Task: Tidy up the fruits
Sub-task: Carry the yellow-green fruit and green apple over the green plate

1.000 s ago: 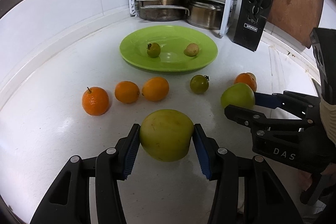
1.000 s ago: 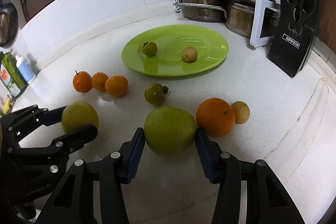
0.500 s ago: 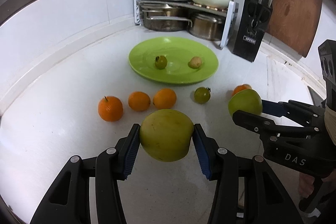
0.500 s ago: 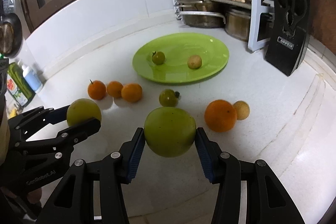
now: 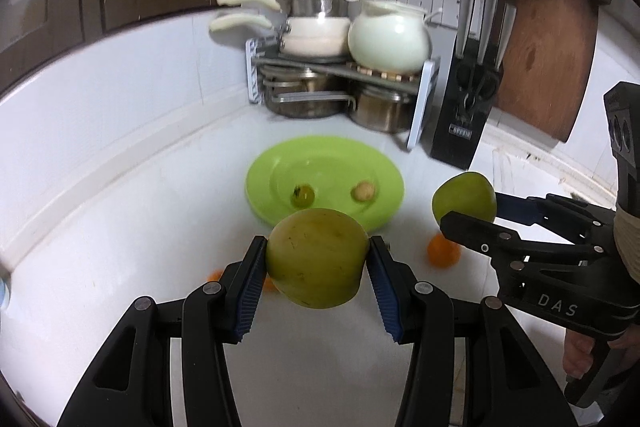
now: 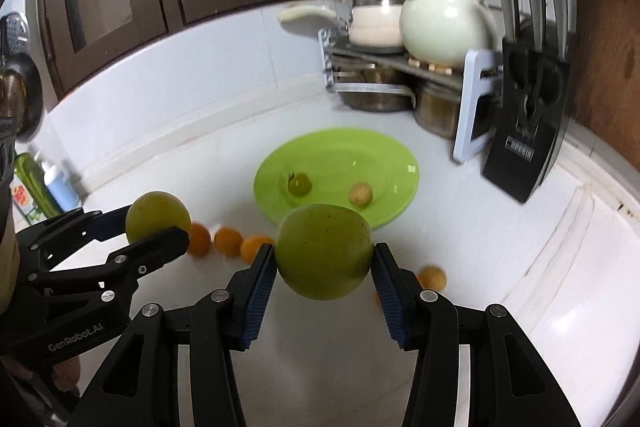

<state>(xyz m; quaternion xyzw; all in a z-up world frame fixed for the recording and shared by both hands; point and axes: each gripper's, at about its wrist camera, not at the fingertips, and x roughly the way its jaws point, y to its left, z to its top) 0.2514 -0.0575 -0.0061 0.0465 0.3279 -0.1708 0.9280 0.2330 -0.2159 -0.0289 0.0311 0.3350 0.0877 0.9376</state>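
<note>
My left gripper [image 5: 318, 269] is shut on a yellow-green apple [image 5: 316, 251], held in the air above the white counter. My right gripper [image 6: 324, 269] is shut on a greener apple [image 6: 322, 247], also lifted. Each view shows the other gripper beside it: the right gripper [image 5: 472, 211] with its apple [image 5: 464, 195], the left gripper [image 6: 154, 229] with its apple [image 6: 156, 211]. Beyond lies a green plate [image 5: 272, 171] [image 6: 384, 155] with a small green tomato [image 6: 299, 185] and a small tan fruit [image 6: 361, 194]. Three oranges [image 6: 228, 241] sit in a row on the counter below.
A pot rack [image 5: 340, 71] with pans and a white kettle fills the back corner. A black knife block [image 5: 460, 123] and a wooden board [image 5: 544, 39] stand to its right. Bottles [image 6: 60, 183] stand far left. Another orange [image 5: 443, 253] and a tan fruit [image 6: 432, 277] lie right.
Both grippers have risen with their apples still gripped. The plate and the loose fruit on the counter now look smaller and farther below.
</note>
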